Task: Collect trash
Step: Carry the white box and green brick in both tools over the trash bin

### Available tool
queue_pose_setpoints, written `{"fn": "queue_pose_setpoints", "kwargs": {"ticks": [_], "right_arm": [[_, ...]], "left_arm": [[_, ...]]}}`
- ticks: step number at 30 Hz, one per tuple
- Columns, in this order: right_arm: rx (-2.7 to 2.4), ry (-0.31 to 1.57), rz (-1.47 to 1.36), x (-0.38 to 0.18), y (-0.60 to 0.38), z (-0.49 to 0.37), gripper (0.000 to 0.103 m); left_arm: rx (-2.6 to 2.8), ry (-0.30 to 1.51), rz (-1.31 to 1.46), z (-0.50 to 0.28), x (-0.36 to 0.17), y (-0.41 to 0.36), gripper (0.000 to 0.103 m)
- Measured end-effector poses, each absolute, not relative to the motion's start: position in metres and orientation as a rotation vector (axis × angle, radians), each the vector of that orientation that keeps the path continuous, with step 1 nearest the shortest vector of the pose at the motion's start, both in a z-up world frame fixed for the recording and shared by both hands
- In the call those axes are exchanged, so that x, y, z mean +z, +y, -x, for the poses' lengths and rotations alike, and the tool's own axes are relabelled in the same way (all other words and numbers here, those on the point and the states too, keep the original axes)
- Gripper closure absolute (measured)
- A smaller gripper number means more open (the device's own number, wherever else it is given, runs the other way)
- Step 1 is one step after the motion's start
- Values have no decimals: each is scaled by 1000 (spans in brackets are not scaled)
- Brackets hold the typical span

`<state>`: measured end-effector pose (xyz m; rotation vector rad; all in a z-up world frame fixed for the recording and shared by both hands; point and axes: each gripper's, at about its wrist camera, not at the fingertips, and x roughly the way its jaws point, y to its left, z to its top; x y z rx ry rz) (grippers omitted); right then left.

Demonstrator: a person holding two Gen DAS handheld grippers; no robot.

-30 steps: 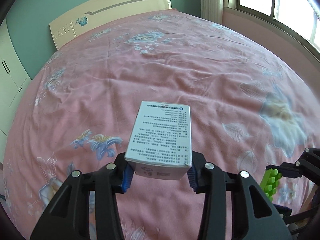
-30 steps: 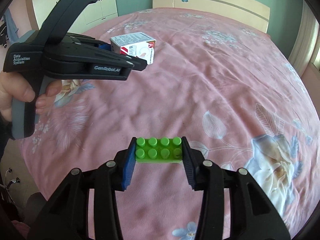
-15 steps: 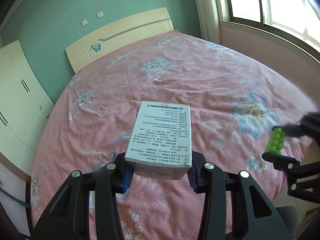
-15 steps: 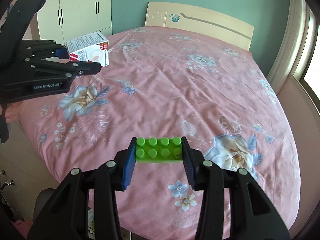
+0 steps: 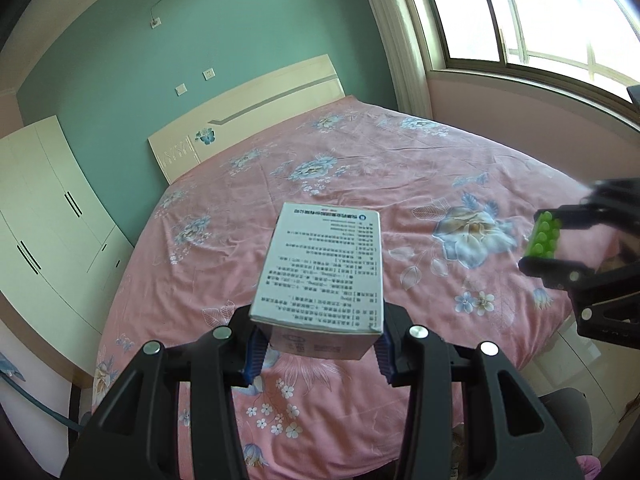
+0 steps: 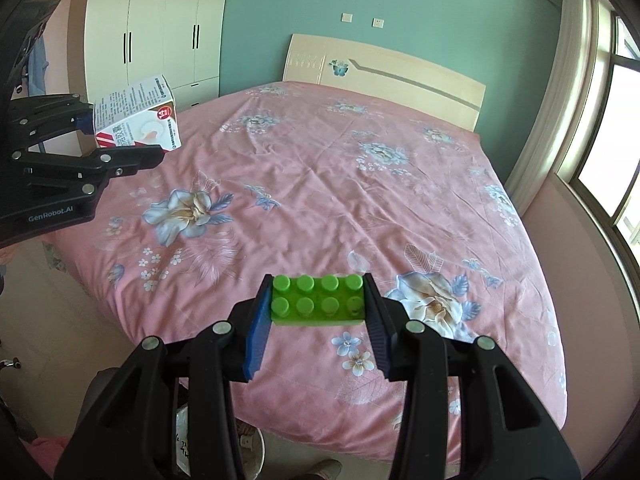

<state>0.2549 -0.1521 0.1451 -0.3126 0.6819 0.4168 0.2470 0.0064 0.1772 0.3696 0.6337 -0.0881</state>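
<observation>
A wide bed [image 5: 420, 184] under a pink bedspread [image 6: 320, 184] printed with blue and white flowers fills most of both views, its pale headboard [image 6: 384, 68] set against a teal wall [image 5: 200, 28]. A cream wardrobe [image 6: 160, 28] with dark handles stands beyond the bed's left side, and a bright window [image 5: 540, 12] with a pale curtain runs along its right side. Both grippers hang in the air above the foot end of the bed, clear of the bedspread. The left gripper [image 5: 318, 340] has its blue-padded jaws pinching the near end of a white carton [image 5: 324, 268], a small box whose top face carries rows of fine print too small to read; the right wrist view shows its side panel with red stripes and a red badge [image 6: 136, 120], and the box juts forward past the fingertips over the bed's left foot corner. The right gripper [image 6: 318, 312] has its jaws pressed against the two short ends of a green building brick [image 6: 320, 300], studs upward, eight of them in two rows, held over the bed's foot edge. From the left wrist view the same brick [image 5: 544, 240] shows at the right, blurred, between the black fingers. Below the foot edge the rim of a pale bin [image 6: 256, 456] shows on the floor, mostly hidden behind the right gripper.
</observation>
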Motion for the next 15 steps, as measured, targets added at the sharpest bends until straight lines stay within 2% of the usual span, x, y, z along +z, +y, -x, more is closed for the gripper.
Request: {"fn": "queue_pose_setpoints", "kwargs": {"ticks": [8, 15], "right_arm": [[407, 637, 337, 164, -159, -202, 59], [411, 650, 361, 154, -159, -175, 59]], "left_arm": [[-91, 603, -384, -201, 188, 1, 57], [-102, 637, -372, -177, 167, 6, 57]]}}
